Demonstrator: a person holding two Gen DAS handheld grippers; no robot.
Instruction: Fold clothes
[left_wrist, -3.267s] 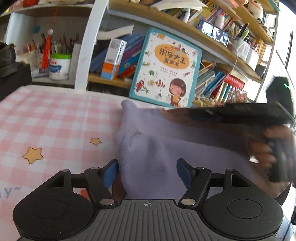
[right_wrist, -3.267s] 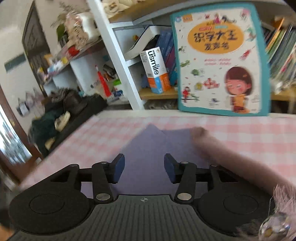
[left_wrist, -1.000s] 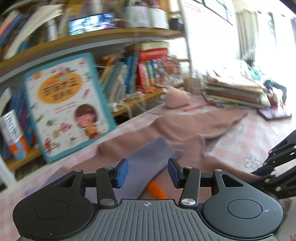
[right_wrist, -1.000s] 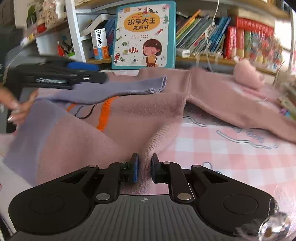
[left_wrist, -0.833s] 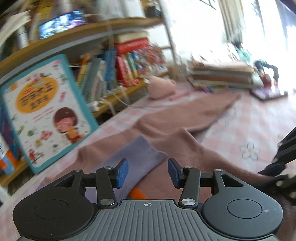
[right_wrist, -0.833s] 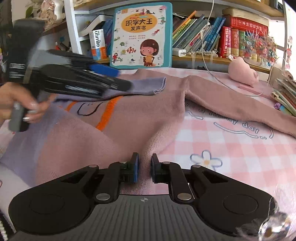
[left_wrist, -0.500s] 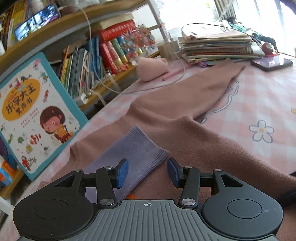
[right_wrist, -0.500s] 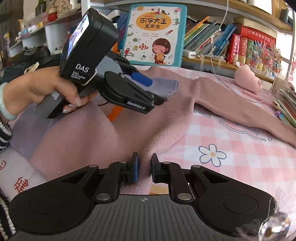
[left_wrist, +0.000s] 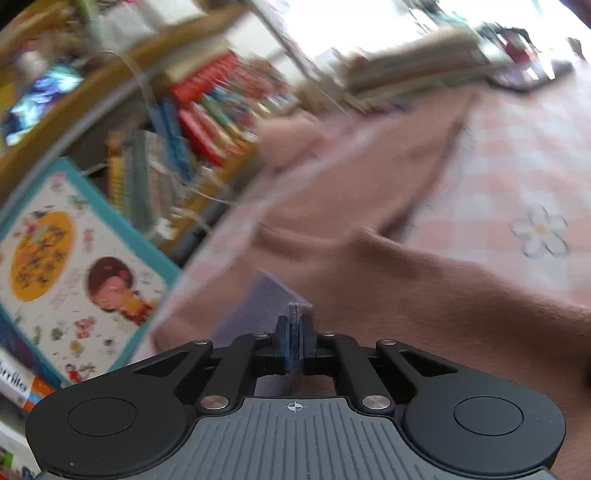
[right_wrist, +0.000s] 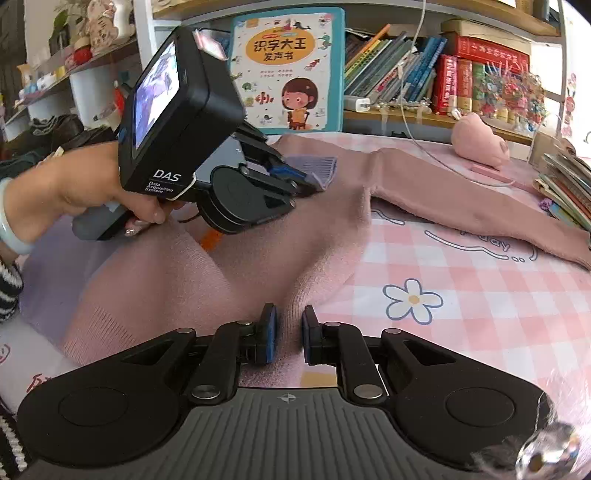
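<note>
Since half a second ago: left gripper (left_wrist: 293, 334) has come down onto the lilac cuff (right_wrist: 314, 168) and its jaws have just been closing, from well apart to pressed together, with the cuff's edge pinched between them. Right gripper (right_wrist: 289, 338) unchanged in place and grip.

Item, sweater (right_wrist: 258, 236): pink knit, lying spread on the pink checked tablecloth (right_wrist: 461, 302). One sleeve is folded in across the chest, ending in the lilac cuff; the other sleeve (right_wrist: 480, 206) stretches out flat toward the stack of books at the far right. An orange mark shows on the front, partly hidden by the left gripper.

Item, left gripper: held in a hand (right_wrist: 92, 192) wearing a pale bangle, pistol-fashion, nose tilted down toward the cloth. The pinch on the cuff's edge probably serves to carry or straighten the folded sleeve.

Item, right gripper: jaws narrow, a raised ridge of the sweater's lower body between the blue pads (right_wrist: 269, 334), which press it from both sides. Likely an anchor so the garment does not slide while the sleeve is worked. Nose angled downward, near the hem.

Item, background: picture book (right_wrist: 288, 70) leaning on the shelf, row of books, pink plush toy (right_wrist: 480, 142) beyond the sweater.

Left wrist view is blurred.
</note>
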